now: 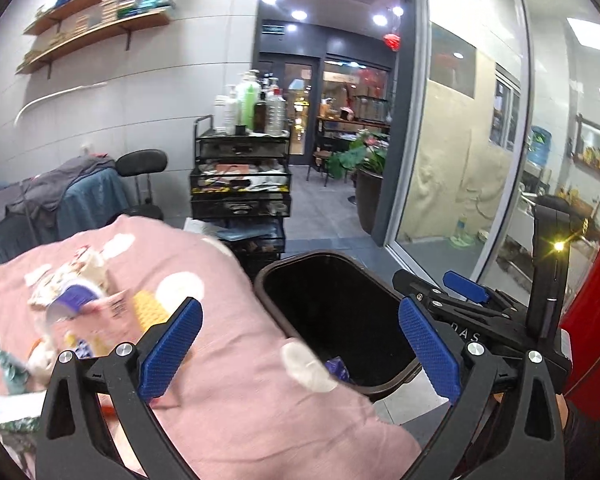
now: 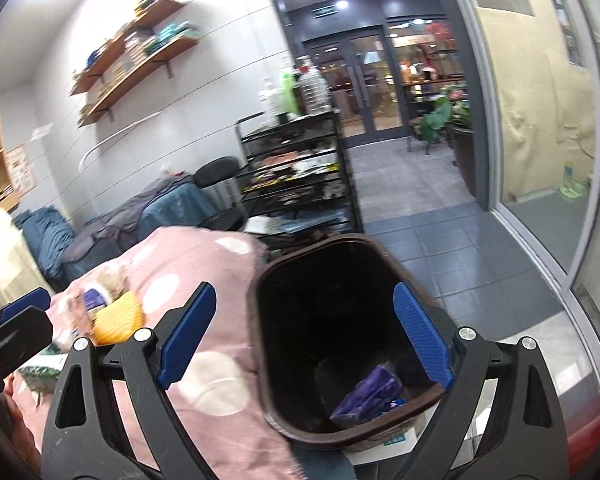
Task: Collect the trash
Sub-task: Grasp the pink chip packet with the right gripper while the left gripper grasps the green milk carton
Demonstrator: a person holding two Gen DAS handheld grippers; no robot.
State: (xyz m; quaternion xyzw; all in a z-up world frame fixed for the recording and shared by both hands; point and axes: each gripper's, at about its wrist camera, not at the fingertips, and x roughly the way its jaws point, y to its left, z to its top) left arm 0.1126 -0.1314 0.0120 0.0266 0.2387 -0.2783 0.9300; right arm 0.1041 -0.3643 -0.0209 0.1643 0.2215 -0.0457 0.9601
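Note:
A dark brown trash bin (image 1: pixel 396 304) (image 2: pixel 268 360) stands beside a bed with a pink dotted blanket (image 1: pixel 228 360) (image 2: pixel 204 280). A purple wrapper (image 2: pixel 366 398) lies in the bin; it also shows in the left wrist view (image 1: pixel 337 367). A pile of wrappers and paper scraps (image 1: pixel 76 304) (image 2: pixel 112 312) lies on the blanket, blurred. My left gripper (image 1: pixel 300 352) is open and empty above the blanket's edge and the bin. My right gripper (image 2: pixel 304 336) is open and empty above the bin; it also shows in the left wrist view (image 1: pixel 456 292).
A black wire trolley (image 1: pixel 240 184) (image 2: pixel 300 176) with bottles stands behind the bin. A black stool (image 1: pixel 142 172) and a covered bed (image 1: pixel 48 200) sit at the left wall. A glass partition (image 1: pixel 460 140) runs along the right. A potted plant (image 1: pixel 366 168) stands in the doorway.

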